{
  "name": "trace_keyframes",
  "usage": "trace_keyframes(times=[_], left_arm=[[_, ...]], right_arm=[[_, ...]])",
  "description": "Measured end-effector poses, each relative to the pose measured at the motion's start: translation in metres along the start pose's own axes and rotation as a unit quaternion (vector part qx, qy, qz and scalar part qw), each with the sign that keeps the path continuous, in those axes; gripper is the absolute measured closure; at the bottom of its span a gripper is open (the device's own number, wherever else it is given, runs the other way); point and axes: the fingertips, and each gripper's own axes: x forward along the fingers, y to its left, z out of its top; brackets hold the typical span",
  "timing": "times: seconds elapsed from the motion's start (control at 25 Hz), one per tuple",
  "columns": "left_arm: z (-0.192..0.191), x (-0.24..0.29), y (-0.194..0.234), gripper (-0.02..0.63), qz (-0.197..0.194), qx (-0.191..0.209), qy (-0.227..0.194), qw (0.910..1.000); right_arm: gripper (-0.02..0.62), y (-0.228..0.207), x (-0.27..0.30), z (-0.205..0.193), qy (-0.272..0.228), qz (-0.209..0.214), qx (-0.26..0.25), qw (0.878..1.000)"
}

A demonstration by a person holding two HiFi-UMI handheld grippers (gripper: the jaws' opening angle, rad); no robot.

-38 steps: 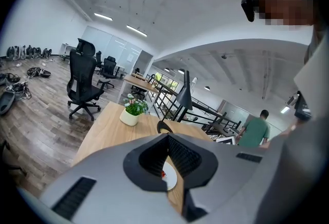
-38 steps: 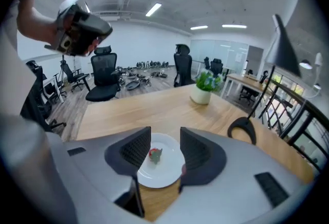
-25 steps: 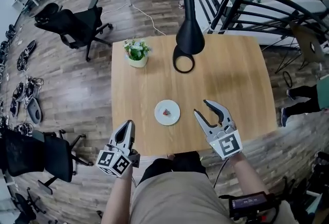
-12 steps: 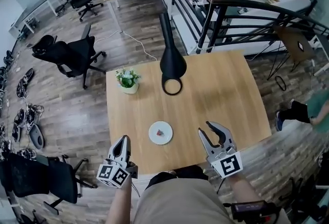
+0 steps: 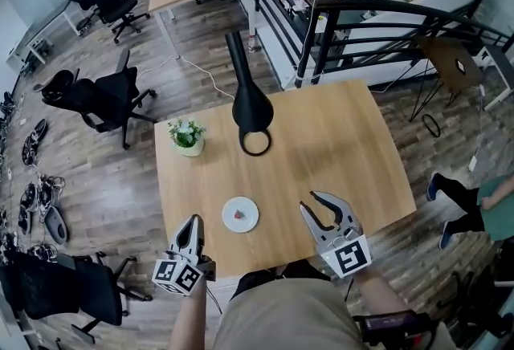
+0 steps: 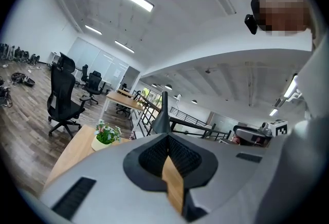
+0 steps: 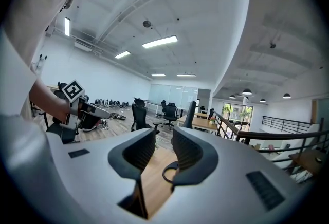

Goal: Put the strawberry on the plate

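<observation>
A small red strawberry lies on the white plate, which sits near the front of the wooden table. My left gripper hangs past the table's front left corner, left of the plate; its jaws meet, shut on nothing. To the right of the plate my right gripper hovers over the front edge. Its jaws have just been closing, but a gap still stands between them with nothing in it. Neither gripper touches the plate.
A black cone-shaped stand with a ring base and a small potted plant stand at the table's far left. Office chairs are on the floor to the left, a black railing behind. My knees are under the front edge.
Both grippers have drawn back from the plate towards the table's front edge, and the view has risen. The right jaws have narrowed. The strawberry stays on the plate.
</observation>
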Motion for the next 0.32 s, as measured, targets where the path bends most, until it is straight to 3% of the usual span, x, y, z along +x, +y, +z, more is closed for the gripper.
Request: trace_keyframes(times=[0.32], left_arm=[[-0.007, 0.015, -0.031, 0.603, -0.012, -0.001, 0.005, 0.9999]], right_arm=[[0.492, -0.011, -0.007, -0.003, 0.008, 0.008, -0.008, 1.000]])
